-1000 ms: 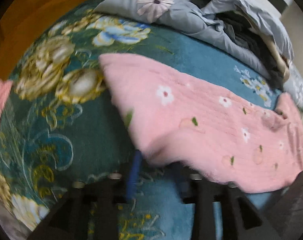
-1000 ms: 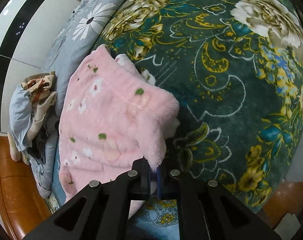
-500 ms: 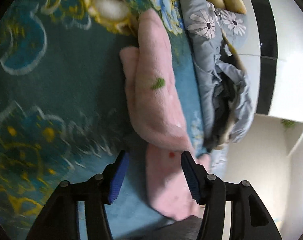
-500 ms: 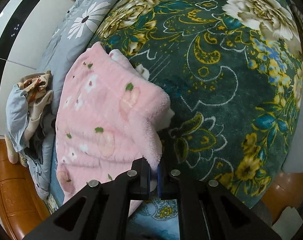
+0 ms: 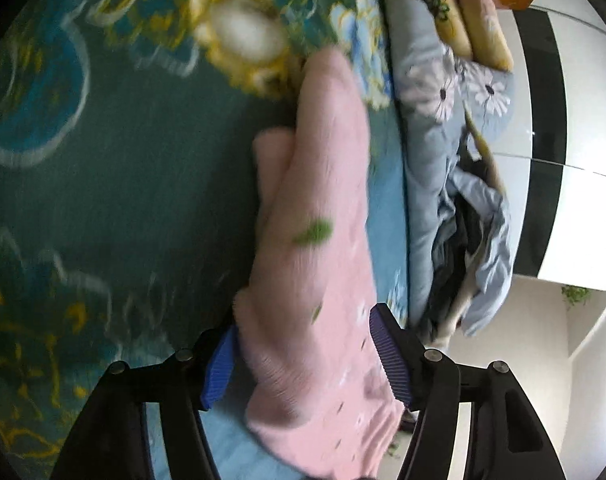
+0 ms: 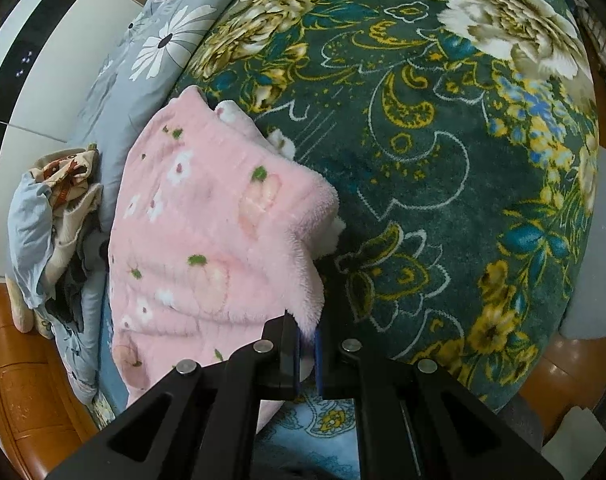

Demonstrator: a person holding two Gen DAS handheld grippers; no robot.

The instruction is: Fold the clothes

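Pink fleece garment (image 6: pixel 207 240) lies partly doubled on the floral blanket (image 6: pixel 443 160), fold unfinished. Right gripper (image 6: pixel 308 346) pinches its edge; left gripper (image 5: pixel 307 356) spread wide, straddling fabric, not clamped.

– what's carrying it all?
– a bed under a dark green plush blanket with big cream and yellow flowers (image 6: pixel 443 184).
– and on it?
– a fluffy pink flower-print garment (image 6: pixel 207 232) at centre left, a grey daisy-print quilt (image 6: pixel 143 68) upper left, crumpled clothes (image 6: pixel 59 216) at the left edge.
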